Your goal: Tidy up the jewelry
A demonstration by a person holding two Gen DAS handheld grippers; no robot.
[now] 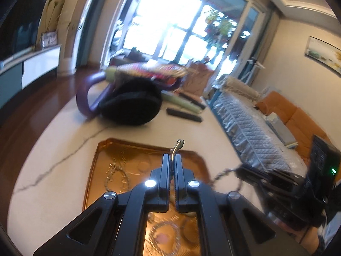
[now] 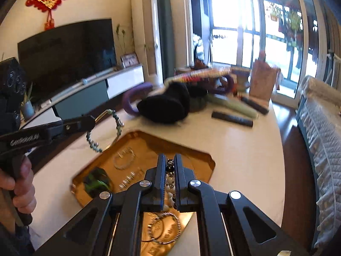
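Beaded bracelet [image 2: 170, 177] inside right gripper [image 2: 170, 160]

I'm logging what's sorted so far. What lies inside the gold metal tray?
In the gold metal tray: a clear bead bracelet, a green stone piece, small silver clips, thin ring bangles. The right gripper covers the rest.

Blown-out window [image 1: 170, 21] backlight, motion blur, fisheye edges

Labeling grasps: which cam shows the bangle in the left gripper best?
Right wrist view: the beaded bangle shows as a nearly whole hoop, side-on, pinched by the left gripper above the gold tray. The left wrist view shows only a curved end past its own fingertips.
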